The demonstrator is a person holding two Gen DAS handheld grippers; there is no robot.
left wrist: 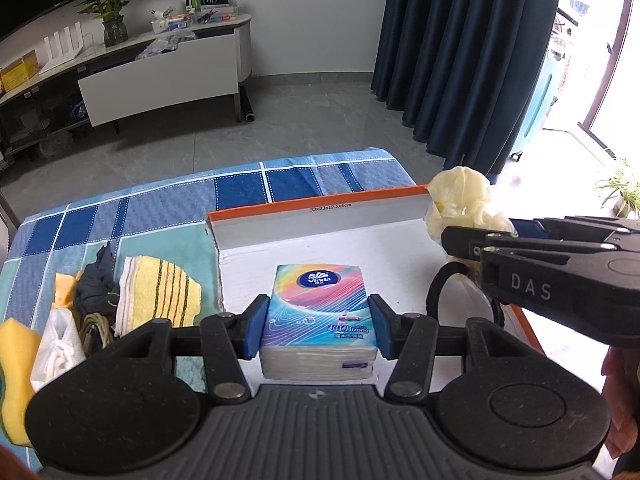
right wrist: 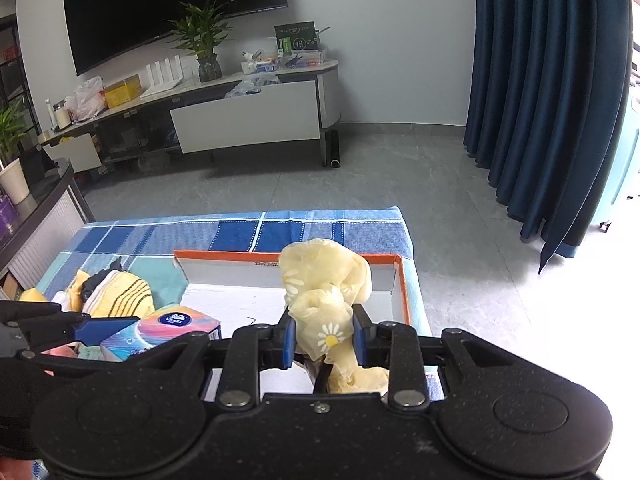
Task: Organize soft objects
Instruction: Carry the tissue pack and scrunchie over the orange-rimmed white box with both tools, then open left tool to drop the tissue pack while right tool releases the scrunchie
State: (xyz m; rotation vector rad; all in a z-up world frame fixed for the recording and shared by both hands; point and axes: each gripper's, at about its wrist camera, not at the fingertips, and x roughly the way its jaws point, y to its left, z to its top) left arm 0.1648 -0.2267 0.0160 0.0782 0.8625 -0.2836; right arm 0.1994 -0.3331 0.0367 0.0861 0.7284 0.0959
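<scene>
My left gripper (left wrist: 318, 328) is shut on a colourful tissue pack (left wrist: 316, 300), its blue pads pressing on both sides. The pack is low over the white floor of an orange-rimmed box (left wrist: 320, 216). My right gripper (right wrist: 325, 338) is shut on a crumpled pale yellow cloth with daisy prints (right wrist: 324, 276), over the right half of the box (right wrist: 224, 270). From the left wrist view the right gripper (left wrist: 472, 240) reaches in from the right, with the yellow cloth (left wrist: 460, 196) bulging above its fingers. A black hair band (left wrist: 436, 292) hangs below them. The tissue pack (right wrist: 176, 328) shows at the lower left of the right wrist view.
Left of the box lies a pile of soft things: a yellow striped towel (left wrist: 160, 296), a dark cloth (left wrist: 98, 284), a white cloth (left wrist: 60, 344) and a yellow sponge (left wrist: 16, 360). All rest on a blue checked tablecloth (left wrist: 240, 188). Beyond the table's far edge is grey floor.
</scene>
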